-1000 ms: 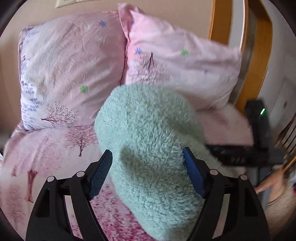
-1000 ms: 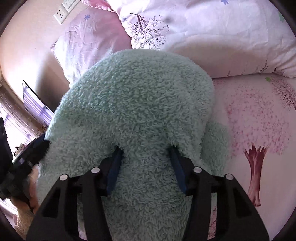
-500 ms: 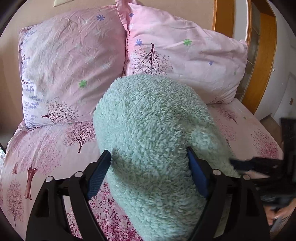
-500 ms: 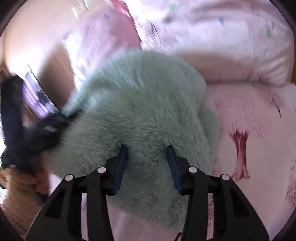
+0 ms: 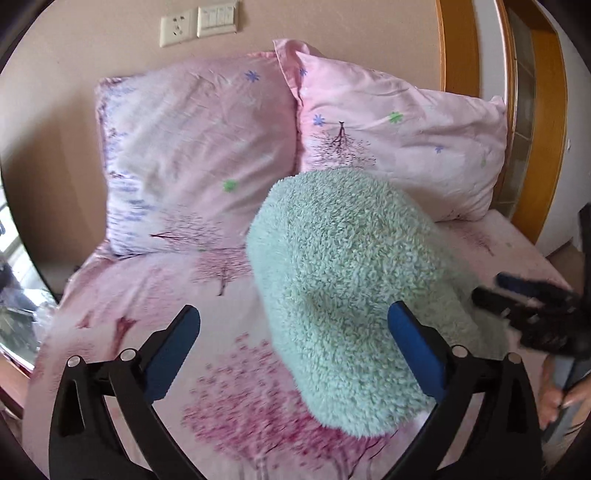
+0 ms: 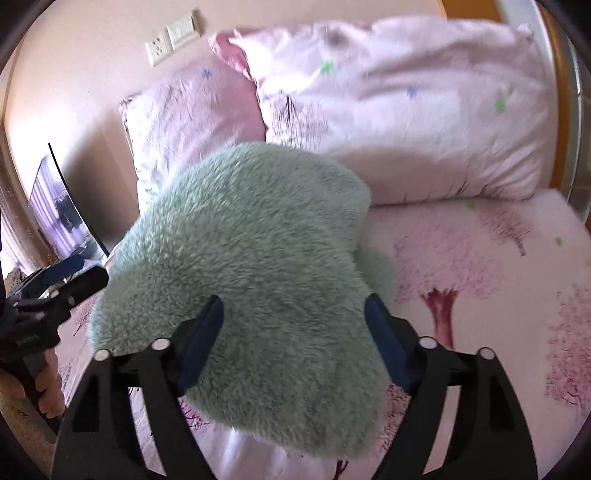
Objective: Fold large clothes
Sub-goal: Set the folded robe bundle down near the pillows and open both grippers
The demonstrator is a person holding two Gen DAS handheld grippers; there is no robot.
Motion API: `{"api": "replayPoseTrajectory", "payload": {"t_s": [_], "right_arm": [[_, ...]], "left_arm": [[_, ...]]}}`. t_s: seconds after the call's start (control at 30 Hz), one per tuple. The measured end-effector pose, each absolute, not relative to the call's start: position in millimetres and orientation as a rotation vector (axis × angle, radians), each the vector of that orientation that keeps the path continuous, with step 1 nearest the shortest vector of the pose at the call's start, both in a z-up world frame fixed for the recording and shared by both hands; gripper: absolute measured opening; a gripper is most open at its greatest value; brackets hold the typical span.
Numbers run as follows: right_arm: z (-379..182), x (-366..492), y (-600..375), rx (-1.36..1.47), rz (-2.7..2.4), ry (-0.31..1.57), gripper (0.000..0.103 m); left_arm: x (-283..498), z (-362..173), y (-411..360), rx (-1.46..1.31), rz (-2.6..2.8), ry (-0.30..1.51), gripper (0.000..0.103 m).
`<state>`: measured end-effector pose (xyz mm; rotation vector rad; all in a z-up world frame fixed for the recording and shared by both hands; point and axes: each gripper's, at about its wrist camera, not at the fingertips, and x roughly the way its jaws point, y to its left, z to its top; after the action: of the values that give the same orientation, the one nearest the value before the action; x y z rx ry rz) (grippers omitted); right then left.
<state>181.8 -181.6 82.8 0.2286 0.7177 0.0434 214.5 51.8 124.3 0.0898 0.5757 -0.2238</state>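
Note:
A folded mint-green fleece garment (image 5: 354, 288) lies as a thick bundle on the pink bed sheet (image 5: 155, 295). My left gripper (image 5: 293, 328) is open; only its right pad (image 5: 413, 343) is against the bundle's edge, the left pad is over bare sheet. In the right wrist view the garment (image 6: 251, 266) fills the middle, and my right gripper (image 6: 295, 332) stands with both pads wide apart at the bundle's sides, open. The right gripper also shows in the left wrist view (image 5: 532, 314), at the bundle's right side.
Two pink pillows (image 5: 199, 155) (image 5: 399, 125) lean on the wall behind the garment. A wooden door frame (image 5: 539, 122) stands at right. A wall socket and switch (image 5: 195, 22) are above the pillows. A dark screen (image 6: 59, 210) sits left of the bed.
Both grippers have pulled back from the bundle and their jaws have widened. The garment now rests on the sheet; the left gripper has shifted left off it.

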Motion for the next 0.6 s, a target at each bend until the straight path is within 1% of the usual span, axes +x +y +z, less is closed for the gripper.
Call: {"api": "replayPoseTrajectory", "payload": {"t_s": [0.17,0.27,0.33,0.4,0.6], "right_arm": [[87,164,-185,0.243,0.013,0.686,0.085],[91,154,-182,0.213,-0.017,0.662,0.088],[92,146,-178,0.182,-0.041,0.649,0.097],[93,135,-171,0.151,-0.060,0.633,0.101],[85,114,-156,0.106,-0.104,0.696,0.101]], "left_arm": [[202,121,78,0.016,-0.229,0.588,0.102],[196,120,86,0.022,-0.205,0.581,0.102],[192,118,89,0.030,-0.184,0.589,0.102],[187,114,89,0.033,-0.184,0.598,0.102],[165,92,79,0.049,-0.152,0.656,0.102]]}}
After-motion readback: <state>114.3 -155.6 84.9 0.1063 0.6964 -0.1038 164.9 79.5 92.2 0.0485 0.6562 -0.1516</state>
